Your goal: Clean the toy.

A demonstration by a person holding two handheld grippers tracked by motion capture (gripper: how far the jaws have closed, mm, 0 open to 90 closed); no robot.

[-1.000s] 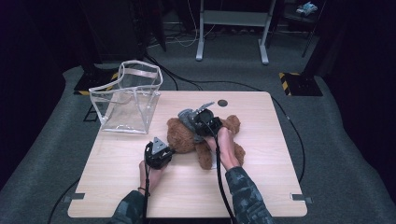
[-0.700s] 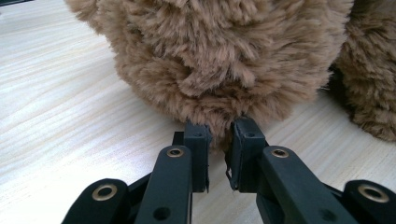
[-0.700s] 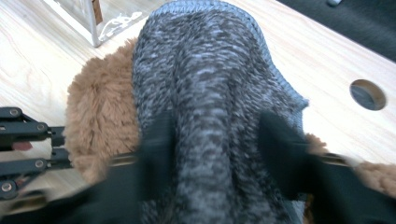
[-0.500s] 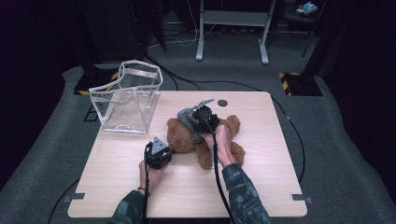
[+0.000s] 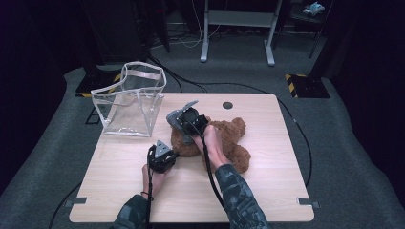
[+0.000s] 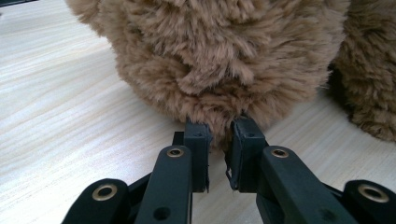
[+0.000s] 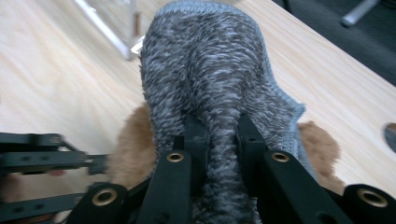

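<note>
Brown teddy bear point(image 5: 219, 140) lying mid-bench point(image 5: 267, 191), just right of the clear plastic bag point(image 5: 131, 102) standing at the far left corner. Left gripper point(image 6: 219, 140) low at the bear's near side, jaws almost closed, pinching a tuft of fur. Right gripper point(image 7: 219, 135) above the bear's head, jaws just closing, now clamped on a fold of the grey knitted hat point(image 7: 210, 70).
</note>
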